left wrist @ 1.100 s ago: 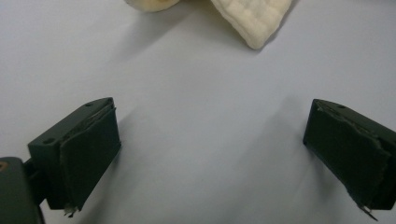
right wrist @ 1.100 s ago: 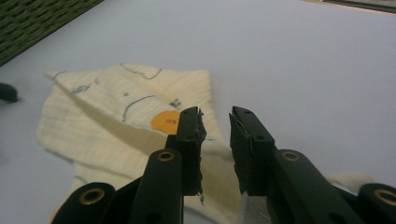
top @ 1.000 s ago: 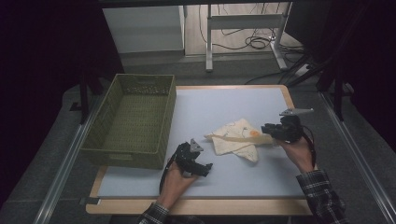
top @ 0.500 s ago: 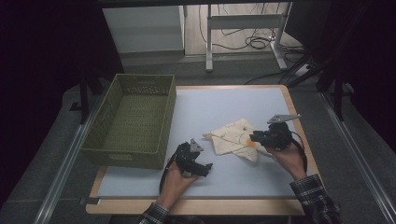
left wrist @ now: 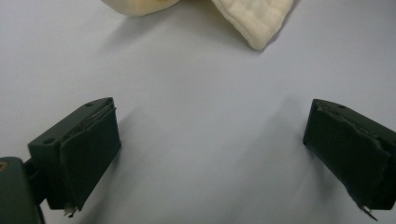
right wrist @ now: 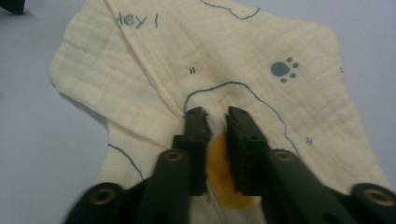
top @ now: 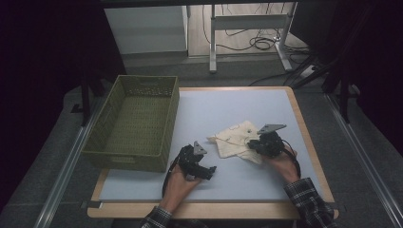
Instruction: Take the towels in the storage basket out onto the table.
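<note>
Though pinching cloth (right wrist: 261,93), right gripper (right wrist: 215,114) low.

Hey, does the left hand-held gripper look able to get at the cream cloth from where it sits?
Probably yes. The left hand-held gripper rests open on the table, with bare table between its jaws and the cloth. The right hand-held gripper already pinches that cloth.
</note>
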`<state>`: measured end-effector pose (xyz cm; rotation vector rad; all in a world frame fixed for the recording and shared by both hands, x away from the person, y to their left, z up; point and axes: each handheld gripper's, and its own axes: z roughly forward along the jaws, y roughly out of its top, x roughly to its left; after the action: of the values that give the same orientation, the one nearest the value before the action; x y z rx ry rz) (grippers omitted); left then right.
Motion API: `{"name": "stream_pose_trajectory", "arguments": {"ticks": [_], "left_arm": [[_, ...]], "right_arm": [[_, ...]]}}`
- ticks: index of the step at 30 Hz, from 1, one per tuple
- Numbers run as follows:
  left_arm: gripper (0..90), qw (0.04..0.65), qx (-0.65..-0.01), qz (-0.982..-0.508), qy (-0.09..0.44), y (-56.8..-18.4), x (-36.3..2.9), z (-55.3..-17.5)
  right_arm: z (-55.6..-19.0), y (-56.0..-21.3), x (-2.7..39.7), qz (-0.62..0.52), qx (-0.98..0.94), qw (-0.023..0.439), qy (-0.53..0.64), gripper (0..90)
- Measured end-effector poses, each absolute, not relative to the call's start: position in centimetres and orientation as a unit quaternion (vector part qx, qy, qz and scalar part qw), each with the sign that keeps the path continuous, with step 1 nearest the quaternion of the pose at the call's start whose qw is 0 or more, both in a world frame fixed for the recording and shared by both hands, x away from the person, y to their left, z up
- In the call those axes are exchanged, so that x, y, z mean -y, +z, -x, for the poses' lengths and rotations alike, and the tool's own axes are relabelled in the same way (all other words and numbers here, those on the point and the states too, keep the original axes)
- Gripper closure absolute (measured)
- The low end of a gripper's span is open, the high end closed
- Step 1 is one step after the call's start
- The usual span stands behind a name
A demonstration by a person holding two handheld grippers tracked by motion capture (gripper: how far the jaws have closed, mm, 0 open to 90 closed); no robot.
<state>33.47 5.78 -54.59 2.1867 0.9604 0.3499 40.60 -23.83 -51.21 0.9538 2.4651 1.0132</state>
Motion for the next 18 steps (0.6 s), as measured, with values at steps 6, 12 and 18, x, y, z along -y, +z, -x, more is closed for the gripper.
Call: {"name": "stream_pose_trajectory", "arguments": {"ticks": [6, 12, 18], "left_arm": [[3.6, 0.356, -0.372, -0.846, 0.136, -54.6, -5.8, -33.5], [3.6, 0.355, -0.371, -0.847, 0.135, -54.6, -5.8, -33.5], [3.6, 0.355, -0.371, -0.848, 0.135, -54.6, -5.8, -33.5]], "right_arm": [[-41.0, -48.2, 24.5, -0.333, -0.848, 0.172, 0.375, 86.2], [-43.9, -45.3, 24.4, -0.351, -0.836, 0.186, 0.378, 86.2], [-47.8, -44.5, 24.3, -0.379, -0.826, 0.184, 0.374, 86.2]]}}
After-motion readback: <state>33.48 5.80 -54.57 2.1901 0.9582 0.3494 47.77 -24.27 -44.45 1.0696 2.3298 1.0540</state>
